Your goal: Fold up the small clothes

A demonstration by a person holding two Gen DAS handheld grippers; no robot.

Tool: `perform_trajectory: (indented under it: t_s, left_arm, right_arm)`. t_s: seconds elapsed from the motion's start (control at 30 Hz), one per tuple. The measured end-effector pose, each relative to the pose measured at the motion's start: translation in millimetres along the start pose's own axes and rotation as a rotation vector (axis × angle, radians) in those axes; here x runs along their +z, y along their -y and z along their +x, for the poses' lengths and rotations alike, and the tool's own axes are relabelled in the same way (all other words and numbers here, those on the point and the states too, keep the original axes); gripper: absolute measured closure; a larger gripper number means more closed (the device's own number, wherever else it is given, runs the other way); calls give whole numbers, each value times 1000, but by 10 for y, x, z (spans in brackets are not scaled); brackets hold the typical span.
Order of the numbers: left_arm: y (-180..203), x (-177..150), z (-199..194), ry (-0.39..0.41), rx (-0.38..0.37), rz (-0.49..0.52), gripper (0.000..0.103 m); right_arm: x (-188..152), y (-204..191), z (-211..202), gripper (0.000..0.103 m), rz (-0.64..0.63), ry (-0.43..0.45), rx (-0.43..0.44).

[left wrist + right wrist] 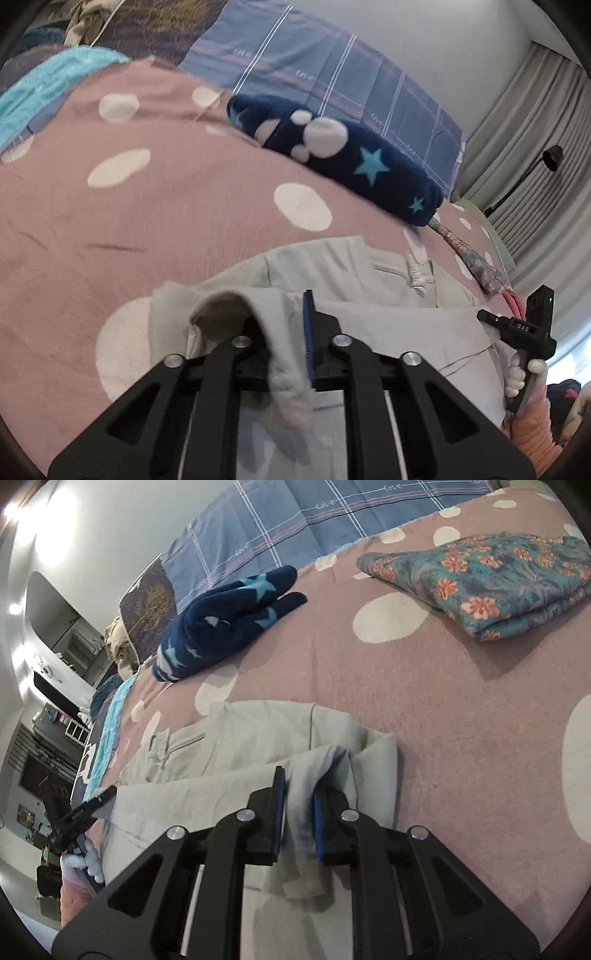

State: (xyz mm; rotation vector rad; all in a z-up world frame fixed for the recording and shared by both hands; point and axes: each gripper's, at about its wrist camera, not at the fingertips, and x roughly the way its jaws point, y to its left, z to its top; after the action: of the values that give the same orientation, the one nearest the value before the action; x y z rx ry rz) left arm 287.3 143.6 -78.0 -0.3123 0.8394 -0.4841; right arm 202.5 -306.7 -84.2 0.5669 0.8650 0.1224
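A pale grey-green pair of small trousers [369, 273] lies partly folded on a bed covered by a dusty-pink sheet [166, 229] printed with large white dots. The cloth looks like soft woven cotton, with a slit pocket and a small white label near the waist. Both grippers are clamped on it: the left gripper [286, 343] pinches a bunched fold of the hem between its blue-padded fingers, and the right gripper [299, 812] grips another gathered fold, each lifting the fabric a little off the sheet. The garment's long axis runs across the bed from one gripper to the other, its waist end lying away from the cameras, toward the pillows.

Two other folded pieces rest on the sheet. One is a plush navy fleece garment [225, 624] with light-blue stars and white shapes, rolled into a thick, rounded bundle beyond the trousers. The other is a thin teal cloth [495, 579] with orange flowers, folded flat into a rectangle, well apart to the right. Behind them lies blue checked bedding [295, 528] with pink and white lines. A turquoise terry towel [48, 88] edges the far left of the bed. Pleated grey curtains [535, 140] and one black lamp [550, 157] stand at right.
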Motion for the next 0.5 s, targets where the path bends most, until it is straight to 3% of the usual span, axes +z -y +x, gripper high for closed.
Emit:
perform_trajectory:
  t_s: [0.07, 0.23, 0.27, 0.3, 0.33, 0.5]
  left_arm:
    - [80, -51, -86, -7, 22, 44, 79]
    - [157, -234, -270, -27, 4, 73, 76]
    - [148, -258, -278, -38, -8, 63, 77]
    - [141, -268, -284, -47, -23, 56, 80]
    - [146, -263, -270, -52, -36, 51, 93]
    - [153, 47, -215, 25, -58, -13, 98]
  right_arm:
    - [-56, -39, -99, 77, -17, -8, 4]
    - [-284, -175, -274, 76, -90, -37, -2]
    - [-302, -187, -287, 81, -95, -41, 2]
    - [-317, -209, -301, 94, -104, -45, 16]
    - [-307, -234, -312, 99, -111, -38, 21]
    - [77, -348, -305, 100, -83, 58, 46]
